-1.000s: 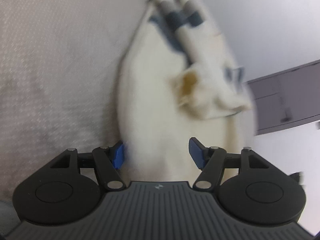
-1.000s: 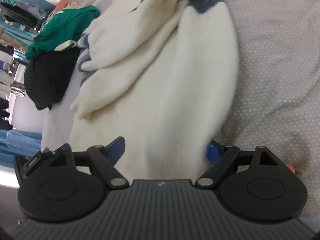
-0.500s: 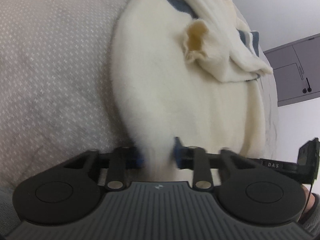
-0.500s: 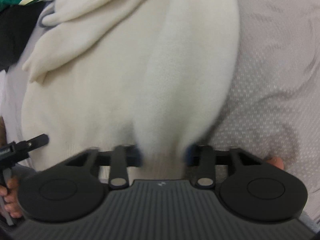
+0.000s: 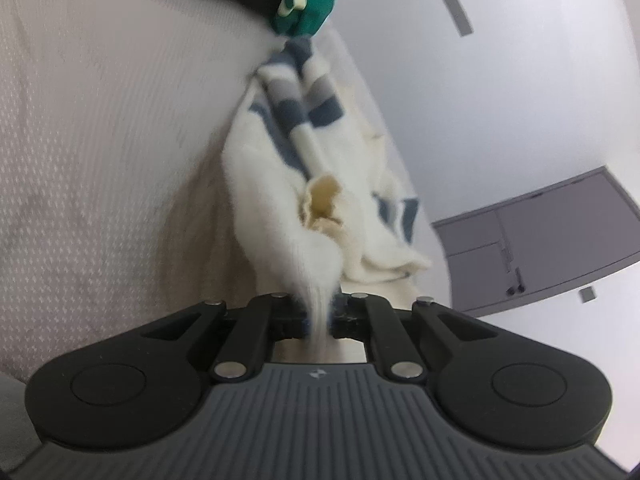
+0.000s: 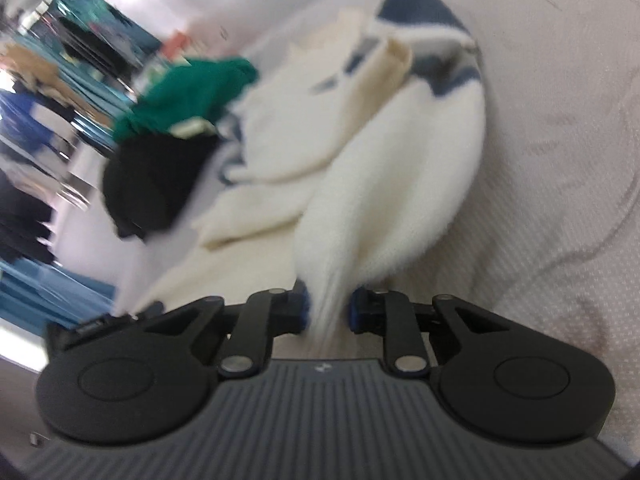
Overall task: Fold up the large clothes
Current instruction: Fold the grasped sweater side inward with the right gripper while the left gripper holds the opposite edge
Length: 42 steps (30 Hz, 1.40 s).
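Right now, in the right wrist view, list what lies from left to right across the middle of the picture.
Black garment → green garment → cream sweater → dotted bedspread.

Bright, even indoor light, soft shadows. Fisheye bending at edges. Motion blur throughout, strongest in right wrist view.
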Available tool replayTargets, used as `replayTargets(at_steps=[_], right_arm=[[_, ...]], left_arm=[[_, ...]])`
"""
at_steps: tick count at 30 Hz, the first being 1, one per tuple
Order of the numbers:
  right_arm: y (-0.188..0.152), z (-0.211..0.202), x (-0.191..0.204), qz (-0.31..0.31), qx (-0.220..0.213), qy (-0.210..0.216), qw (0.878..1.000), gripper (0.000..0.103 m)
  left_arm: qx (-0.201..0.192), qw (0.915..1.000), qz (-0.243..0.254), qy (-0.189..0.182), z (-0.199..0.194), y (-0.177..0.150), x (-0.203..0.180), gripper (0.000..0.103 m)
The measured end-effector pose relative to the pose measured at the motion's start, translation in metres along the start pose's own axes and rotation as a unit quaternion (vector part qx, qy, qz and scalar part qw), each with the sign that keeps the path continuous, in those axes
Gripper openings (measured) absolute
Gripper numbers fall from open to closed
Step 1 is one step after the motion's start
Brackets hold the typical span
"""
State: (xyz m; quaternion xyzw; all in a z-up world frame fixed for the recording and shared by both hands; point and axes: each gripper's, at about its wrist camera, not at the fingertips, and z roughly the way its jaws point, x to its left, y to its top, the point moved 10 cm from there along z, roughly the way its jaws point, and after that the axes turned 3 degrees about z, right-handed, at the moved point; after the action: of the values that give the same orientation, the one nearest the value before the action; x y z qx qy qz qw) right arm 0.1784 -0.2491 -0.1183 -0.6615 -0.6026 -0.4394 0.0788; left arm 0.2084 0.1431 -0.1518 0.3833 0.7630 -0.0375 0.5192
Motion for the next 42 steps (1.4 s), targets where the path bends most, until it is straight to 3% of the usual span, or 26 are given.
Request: replayTargets(at_steps=[7, 14, 24, 29, 34, 42], right_arm=[[0.017, -0.048, 0.025, -0.010, -0.044, 0.072, 0.996, 0.015], [0.016, -0.062, 0.046, -0.019, -0.059, 0.124, 0.990, 0.015], [-0.011, -0.089, 0.046, 0.012, -0.074, 0.140, 0.987, 0.015], [0.007, -0.070, 0.034, 0.040, -0.089, 0.127, 0.987, 0.015], [0.057, -0.037, 0.020, 0.082, -0.138, 0.120, 0.980, 0.015], [0.132, 0.048, -0.013, 0.121, -0.177, 0.053, 0.975, 0.015]], left_arm=[[-0.042, 0.9985, -0.013, -0.034, -0.037, 0.008, -0.019, 0.007], [-0.070, 0.9958, -0.013, -0.058, -0.080, 0.006, -0.036, 0.007], [-0.077, 0.9929, -0.023, -0.088, -0.124, -0.024, -0.042, 0.007], [-0.079, 0.9942, -0.005, -0.072, -0.099, -0.003, -0.046, 0.008], [-0.101, 0.9933, 0.016, -0.053, -0.047, 0.046, -0.059, 0.008], [-0.118, 0.9901, 0.073, 0.022, 0.055, 0.123, -0.061, 0.008]])
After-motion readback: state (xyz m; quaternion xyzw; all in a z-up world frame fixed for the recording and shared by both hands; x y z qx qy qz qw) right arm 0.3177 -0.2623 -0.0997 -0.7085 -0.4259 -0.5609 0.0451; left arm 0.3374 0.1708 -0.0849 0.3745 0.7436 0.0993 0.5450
